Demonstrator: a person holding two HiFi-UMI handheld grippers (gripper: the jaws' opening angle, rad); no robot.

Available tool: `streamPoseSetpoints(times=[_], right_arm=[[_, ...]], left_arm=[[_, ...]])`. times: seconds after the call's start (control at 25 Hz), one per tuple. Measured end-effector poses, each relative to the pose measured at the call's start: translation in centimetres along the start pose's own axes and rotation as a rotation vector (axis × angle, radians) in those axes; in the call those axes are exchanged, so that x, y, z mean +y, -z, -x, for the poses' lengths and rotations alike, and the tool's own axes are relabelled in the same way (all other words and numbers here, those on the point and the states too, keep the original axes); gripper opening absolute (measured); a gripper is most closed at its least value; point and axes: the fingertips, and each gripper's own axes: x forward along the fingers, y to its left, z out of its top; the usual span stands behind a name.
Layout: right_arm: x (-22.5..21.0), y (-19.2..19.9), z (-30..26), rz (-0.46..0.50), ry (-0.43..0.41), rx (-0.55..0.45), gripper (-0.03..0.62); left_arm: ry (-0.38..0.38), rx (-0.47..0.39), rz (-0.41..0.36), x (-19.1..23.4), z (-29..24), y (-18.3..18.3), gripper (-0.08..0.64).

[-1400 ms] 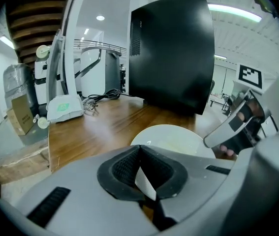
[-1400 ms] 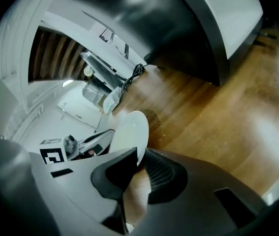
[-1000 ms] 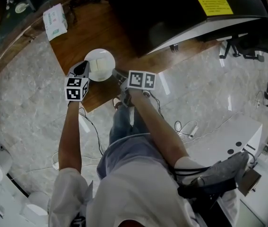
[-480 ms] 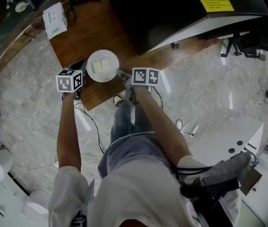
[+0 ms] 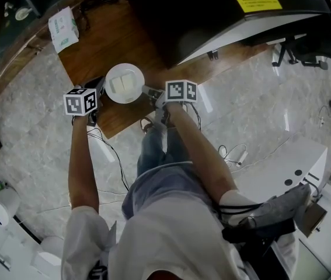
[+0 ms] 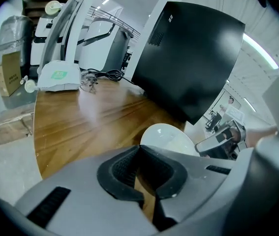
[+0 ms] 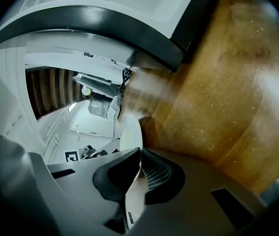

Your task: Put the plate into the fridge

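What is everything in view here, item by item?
plate: one, white, over the table's near part
table: one, brown wood, under the plate
fridge: one, black with yellow label, behind the table
packet: one, white and green, table's far left corner
cable: one, black, near the packet
left gripper: grey, shut, empty, left of the plate
right gripper: grey, shut on the plate's rim

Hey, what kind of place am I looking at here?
Probably a lab or demo space rather than a home kitchen: a black fridge, loose cables across the marble floor, and an office chair nearby.
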Motion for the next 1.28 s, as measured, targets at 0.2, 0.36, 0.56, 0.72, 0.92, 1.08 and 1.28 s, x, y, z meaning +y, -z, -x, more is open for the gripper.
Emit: streamPoseSetpoints(times=[0.2, 0.36, 0.56, 0.72, 0.92, 1.08, 1.28], right_arm=[[1.4, 0.0, -0.2, 0.015, -0.076, 0.000, 0.025], [1.4, 0.0, 0.2, 0.016, -0.084, -0.007, 0.026], [1.8, -0.1, 0.8, -0.002, -0.128, -0.029, 0.025], [2.9, -0.2, 1.5, -0.018, -0.197, -0.042, 0.025], [3.7, -0.5, 2.4, -0.024, -0.253, -0.042, 0.025], [2.2, -0.2, 2.0, 0.012, -0.163, -0.008, 0.025], [0.6, -0.2, 1.4, 0.006, -0.059, 0.015, 0.025]], left_arm=[[0.094, 0.000, 0.015, -1.2, -0.2, 0.1, 0.020], [0.047, -0.075, 0.077, 0.1, 0.9, 0.0, 0.020], [0.039, -0.083, 0.083, 0.4, 1.6, 0.4, 0.020], [0.058, -0.069, 0.077, 0.1, 1.7, 0.7, 0.020], [0.066, -0.052, 0.078, -0.1, 1.5, 0.8, 0.020], [0.054, -0.008, 0.044, -0.3, 1.2, 1.2, 0.020], [0.027, 0.072, -0.033, -0.6, 0.5, 1.8, 0.020]])
